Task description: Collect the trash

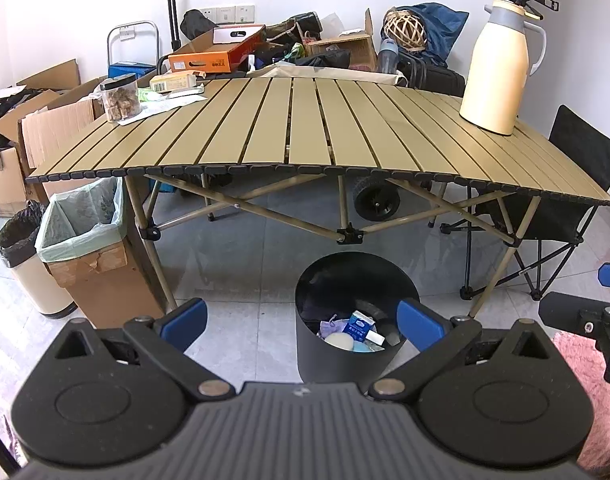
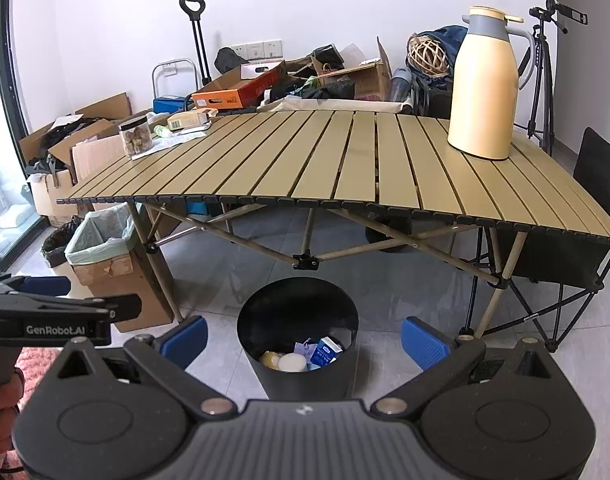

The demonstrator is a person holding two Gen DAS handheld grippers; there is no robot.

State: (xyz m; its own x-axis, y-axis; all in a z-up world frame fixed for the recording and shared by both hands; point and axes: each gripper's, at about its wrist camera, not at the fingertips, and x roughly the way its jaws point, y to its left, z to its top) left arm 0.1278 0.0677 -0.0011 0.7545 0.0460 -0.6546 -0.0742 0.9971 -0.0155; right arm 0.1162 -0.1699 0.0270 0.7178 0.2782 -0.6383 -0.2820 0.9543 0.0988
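Hovering over black bin (image 1: 357, 320) on floor near desk (image 1: 305, 128): left hand-held gripper (image 1: 303, 320) and right hand-held gripper (image 2: 305, 338), both spread wide, empty; trash inside bin.

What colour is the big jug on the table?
The jug is cream-yellow with a grey top and handle. The right wrist view shows it best.
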